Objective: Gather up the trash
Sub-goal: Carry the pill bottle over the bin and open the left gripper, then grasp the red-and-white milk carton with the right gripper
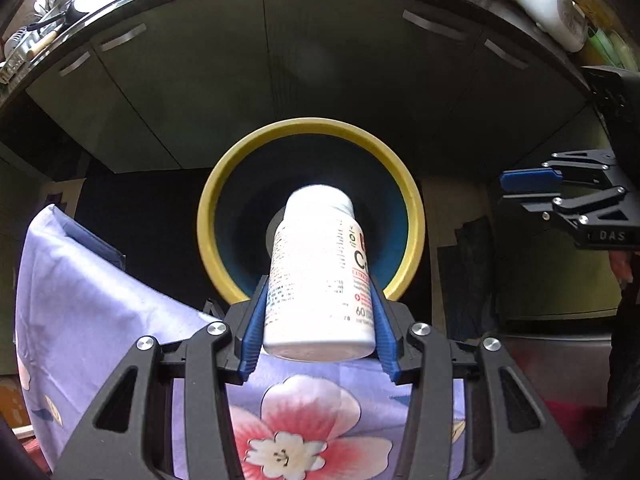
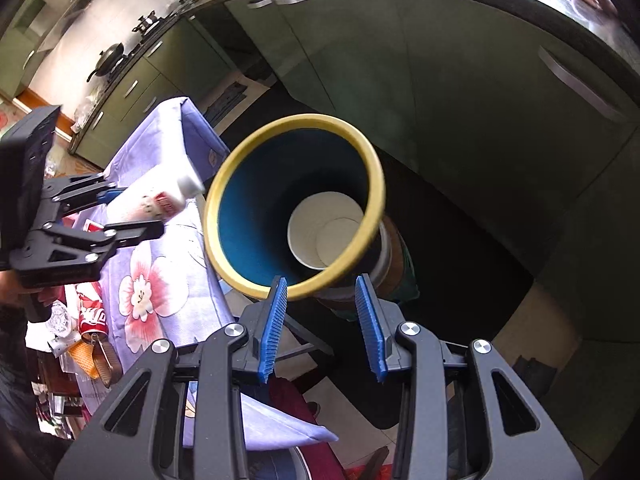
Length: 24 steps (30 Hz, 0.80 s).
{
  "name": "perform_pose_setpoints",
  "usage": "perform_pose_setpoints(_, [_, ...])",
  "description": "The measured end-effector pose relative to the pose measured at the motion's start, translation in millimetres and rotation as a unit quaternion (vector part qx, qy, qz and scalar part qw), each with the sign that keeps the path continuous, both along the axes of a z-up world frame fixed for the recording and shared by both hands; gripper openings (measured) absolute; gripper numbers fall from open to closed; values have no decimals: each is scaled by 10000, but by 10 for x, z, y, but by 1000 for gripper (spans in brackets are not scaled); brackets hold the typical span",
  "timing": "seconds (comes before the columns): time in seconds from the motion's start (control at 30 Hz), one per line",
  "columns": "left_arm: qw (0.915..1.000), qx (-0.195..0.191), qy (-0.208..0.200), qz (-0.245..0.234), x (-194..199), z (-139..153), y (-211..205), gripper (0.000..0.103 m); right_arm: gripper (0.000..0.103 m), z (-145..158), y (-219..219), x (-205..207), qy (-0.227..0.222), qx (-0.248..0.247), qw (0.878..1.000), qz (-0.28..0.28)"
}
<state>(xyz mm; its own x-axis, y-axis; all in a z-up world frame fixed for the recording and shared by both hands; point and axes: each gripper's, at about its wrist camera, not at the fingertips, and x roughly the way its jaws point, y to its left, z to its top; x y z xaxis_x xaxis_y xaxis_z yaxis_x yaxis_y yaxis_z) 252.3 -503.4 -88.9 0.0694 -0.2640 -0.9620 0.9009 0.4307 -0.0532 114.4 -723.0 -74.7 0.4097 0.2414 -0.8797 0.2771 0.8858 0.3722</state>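
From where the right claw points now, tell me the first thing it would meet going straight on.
Probably the yellow rim of the blue bin, which sits just ahead between the open right claw fingers. Depth is unclear; slightly higher, it would pass into the bin toward the white cup.

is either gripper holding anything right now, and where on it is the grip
The left gripper holds a white pill bottle, pads on opposite sides of its lower body near the base, cap pointing toward the yellow-rimmed bin. The right gripper holds nothing.

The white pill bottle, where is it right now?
The white pill bottle is clamped in the left gripper, held in front of the yellow-rimmed bin, beside the flowered cloth.
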Motion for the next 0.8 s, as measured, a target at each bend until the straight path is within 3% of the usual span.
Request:
perform_pose_setpoints(0.07, [10000,53,5,36,31,-84,-131,57,37,-35,-72,-31,15,27,10000,-68])
perform_pose_setpoints(0.17, [9999,-52,-90,113,57,-12,-157,60,39,-60,-108,-64,13,31,9999,-95])
perform_pose_setpoints(0.3, [9984,-423,-327,195,-23,391,91,64,39,-53,-42,-47,-9,15,10000,19])
perform_pose_setpoints(0.43, [9919,-1023,-640,391,-221,918,652,77,39,13,160,42,-88,7,9996,268])
perform_pose_setpoints(0.63, [9699,-1785,-1159,1185,-537,1523,1834,92,46,184,850,326,-241,7,9935,1115])
perform_pose_setpoints(0.8, [9374,-2059,-1764,2187,-972,1778,2992,96,49,389,1796,654,-427,64,9748,2186])
